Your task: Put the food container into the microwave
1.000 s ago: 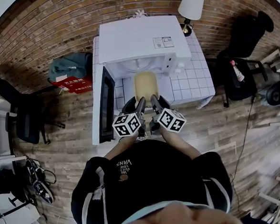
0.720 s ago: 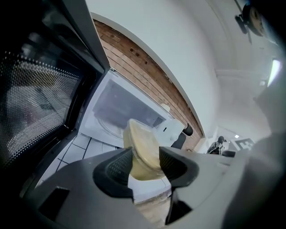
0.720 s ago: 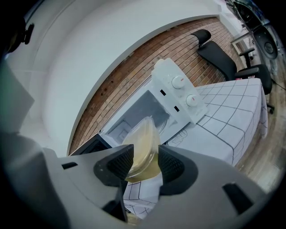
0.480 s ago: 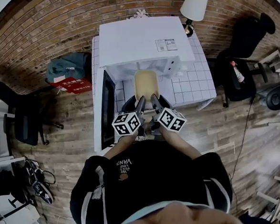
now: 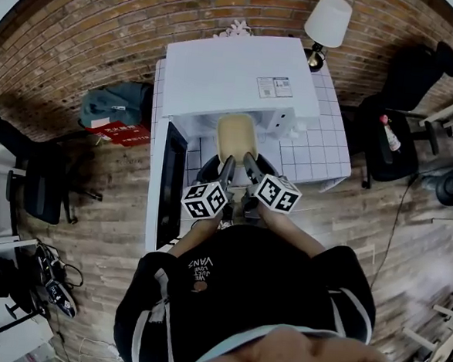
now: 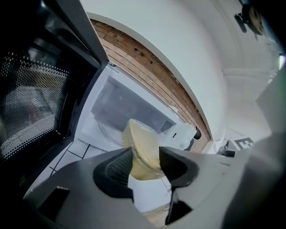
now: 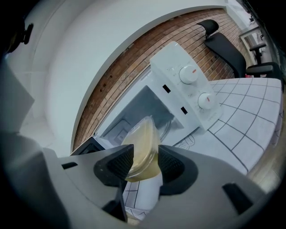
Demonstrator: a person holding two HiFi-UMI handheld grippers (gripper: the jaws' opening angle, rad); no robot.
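A clear food container [image 5: 236, 137] with yellowish contents hangs in front of the open white microwave [image 5: 234, 75]. Both grippers hold its near rim. My left gripper [image 5: 227, 167] is shut on the container [image 6: 144, 150], its jaws clamping the rim's left side. My right gripper [image 5: 248, 164] is shut on the same container [image 7: 142, 150] from the right. The container's far end reaches the microwave's mouth, over the glass turntable [image 6: 107, 132]. The microwave door [image 5: 171, 182] is swung open to the left.
The microwave sits on a white tiled table [image 5: 321, 136]. Its control panel with two knobs [image 7: 193, 85] is right of the cavity. A lamp [image 5: 327, 25] stands at the back right. Office chairs [image 5: 416, 66] and a bag [image 5: 112, 102] flank the table.
The container, held by both grippers, has moved slightly farther toward the microwave cavity. The head view has shifted a little.
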